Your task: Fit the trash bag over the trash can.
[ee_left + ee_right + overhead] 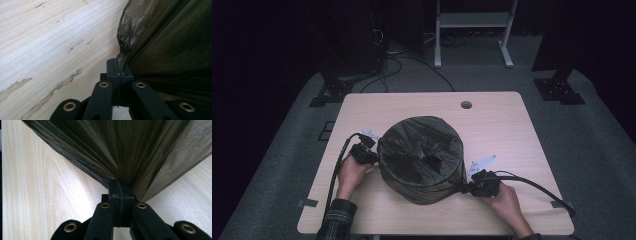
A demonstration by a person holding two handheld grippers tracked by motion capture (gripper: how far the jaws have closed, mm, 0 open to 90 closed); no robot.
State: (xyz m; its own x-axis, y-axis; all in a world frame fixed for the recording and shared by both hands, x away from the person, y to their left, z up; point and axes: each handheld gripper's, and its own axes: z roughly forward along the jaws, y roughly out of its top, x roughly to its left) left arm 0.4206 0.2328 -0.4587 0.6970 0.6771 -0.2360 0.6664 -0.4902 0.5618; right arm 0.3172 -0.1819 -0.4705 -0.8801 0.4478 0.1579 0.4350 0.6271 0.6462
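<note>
A round bin lined with a dark plastic bag (421, 157) stands in the middle of the wooden table (492, 125). My left gripper (373, 156) is at the bin's left side, shut on the bag's edge (123, 47); the film is pinched between the closed jaws. At the bin's lower right, my right gripper (467, 189) is shut on the bag too, and the plastic (130, 150) fans out in tight pleats from its jaws. A hand holds each gripper from below.
The table has a cable hole (466, 105) near its far edge. Cables (537, 186) trail from both grippers toward the front corners. Beyond the table are a white frame (473, 30) and dark stands on grey carpet.
</note>
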